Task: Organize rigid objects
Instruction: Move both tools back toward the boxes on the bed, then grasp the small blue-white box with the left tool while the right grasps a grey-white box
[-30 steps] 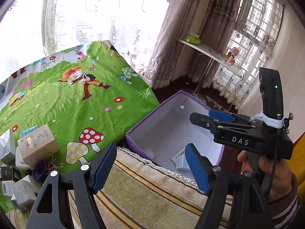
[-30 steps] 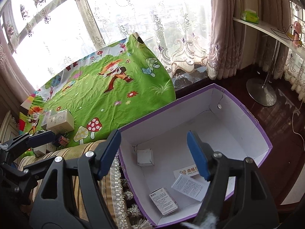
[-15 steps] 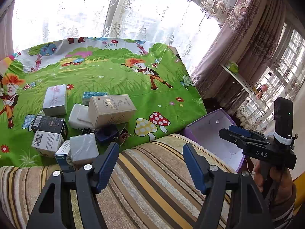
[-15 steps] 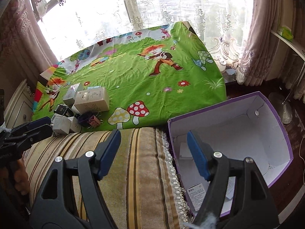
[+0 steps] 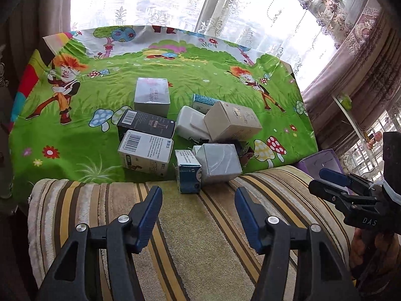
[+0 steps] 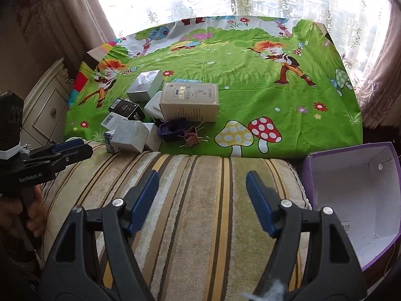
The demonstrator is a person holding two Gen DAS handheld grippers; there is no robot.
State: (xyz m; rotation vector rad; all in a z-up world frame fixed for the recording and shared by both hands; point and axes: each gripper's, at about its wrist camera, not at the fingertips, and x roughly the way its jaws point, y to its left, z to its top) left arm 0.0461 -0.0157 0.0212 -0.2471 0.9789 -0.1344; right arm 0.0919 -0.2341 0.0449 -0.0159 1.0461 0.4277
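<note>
Several small cartons lie in a cluster on the green cartoon cloth (image 5: 205, 75): a silver cube (image 5: 218, 163), a blue-and-white box (image 5: 187, 175), a barcode box (image 5: 145, 152), a black box (image 5: 146, 123) and a beige box (image 5: 231, 121), also in the right wrist view (image 6: 190, 101). My left gripper (image 5: 198, 217) is open and empty above the striped cushion (image 5: 195, 238), just short of the blue-and-white box. My right gripper (image 6: 201, 202) is open and empty over the cushion, left of the purple box (image 6: 356, 195).
Binder clips (image 6: 191, 135) and a dark blue tray (image 6: 173, 129) lie by the cartons. A bedside cabinet (image 6: 45, 105) stands at the left. Curtains and windows are behind the bed. A shelf (image 5: 347, 111) is at the right.
Both grippers have swung left, away from the purple box and toward the cluster of cartons on the cloth. Both stay open and empty.
</note>
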